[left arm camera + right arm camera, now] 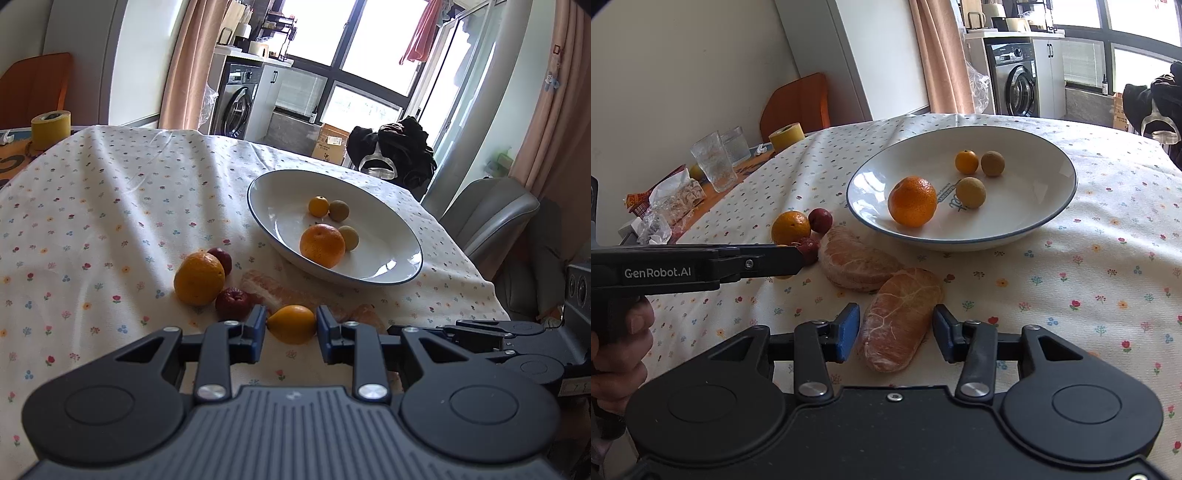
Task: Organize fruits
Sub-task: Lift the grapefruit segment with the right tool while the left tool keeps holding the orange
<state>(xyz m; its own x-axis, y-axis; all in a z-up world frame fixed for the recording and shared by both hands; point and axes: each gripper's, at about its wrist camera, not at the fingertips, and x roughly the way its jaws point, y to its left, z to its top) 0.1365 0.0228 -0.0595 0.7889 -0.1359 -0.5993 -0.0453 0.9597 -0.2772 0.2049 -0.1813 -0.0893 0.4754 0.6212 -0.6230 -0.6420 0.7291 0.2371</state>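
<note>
A white blue-rimmed plate (258,218) (1052,214) holds a mandarin (322,245), a tiny orange fruit (318,206) and two tan round fruits (339,210). On the flowered cloth lie an orange (199,278), two dark red fruits (233,302) and two peeled citrus segments (857,264). My left gripper (291,322) is shut on a small yellow-orange fruit (291,330) resting on the cloth. My right gripper (897,328) is open, its blue pads (849,332) straddling the nearer peeled segment (901,317) with small gaps either side.
A hand (617,339) holds the left gripper's handle. Two glasses (714,162), snack wrappers (672,203) and a yellow tape roll (50,127) crowd the far left of the table. A grey chair (487,218) stands past the right table edge.
</note>
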